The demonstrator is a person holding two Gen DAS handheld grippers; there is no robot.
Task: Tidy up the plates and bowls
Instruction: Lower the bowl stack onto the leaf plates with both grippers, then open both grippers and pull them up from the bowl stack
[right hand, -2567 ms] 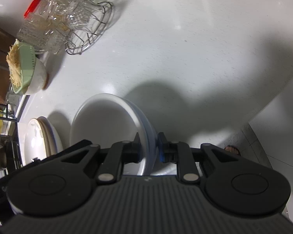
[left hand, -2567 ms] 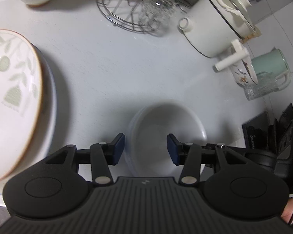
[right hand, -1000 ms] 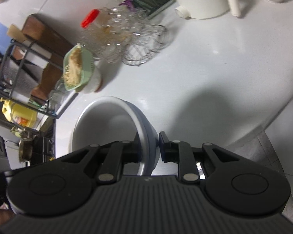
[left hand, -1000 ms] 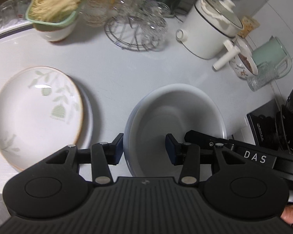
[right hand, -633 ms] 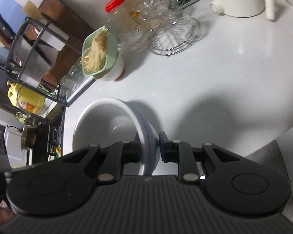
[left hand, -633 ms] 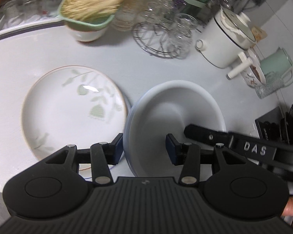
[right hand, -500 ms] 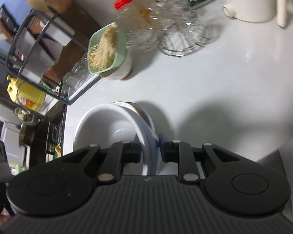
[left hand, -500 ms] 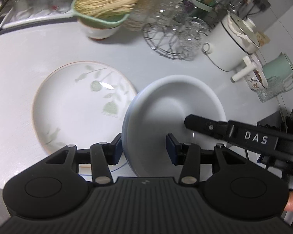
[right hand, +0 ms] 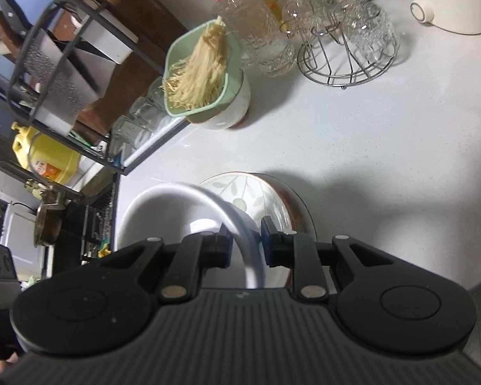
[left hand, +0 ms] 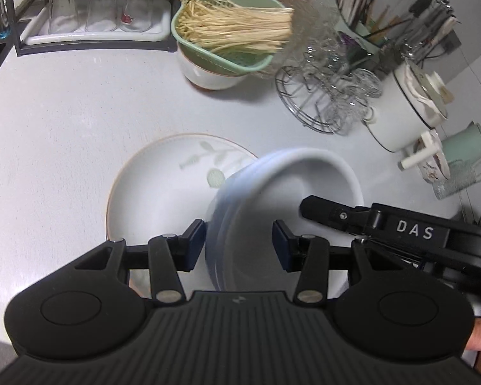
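Note:
A white bowl (left hand: 291, 186) is tilted and held in the air over the right edge of a leaf-patterned plate (left hand: 163, 186) that lies on the white counter. My right gripper (right hand: 245, 245) is shut on the bowl's rim (right hand: 240, 224); its black finger reaches into the bowl in the left wrist view (left hand: 330, 211). My left gripper (left hand: 239, 242) is open, its fingers either side of the bowl's near rim without gripping it. The plate also shows in the right wrist view (right hand: 256, 195), beyond the bowl.
A green strainer of noodles (left hand: 227, 38) sits in a white bowl at the back. A wire rack of glasses (left hand: 330, 96), a white pot (left hand: 410, 109), a green mug (left hand: 465, 147) and a tray of tumblers (left hand: 96, 16) stand behind. A stove (right hand: 89, 224) lies at the left.
The right gripper has lifted the bowl off the counter and carried it left over the plate, tilting it. The left gripper has risen and stayed open beside the bowl.

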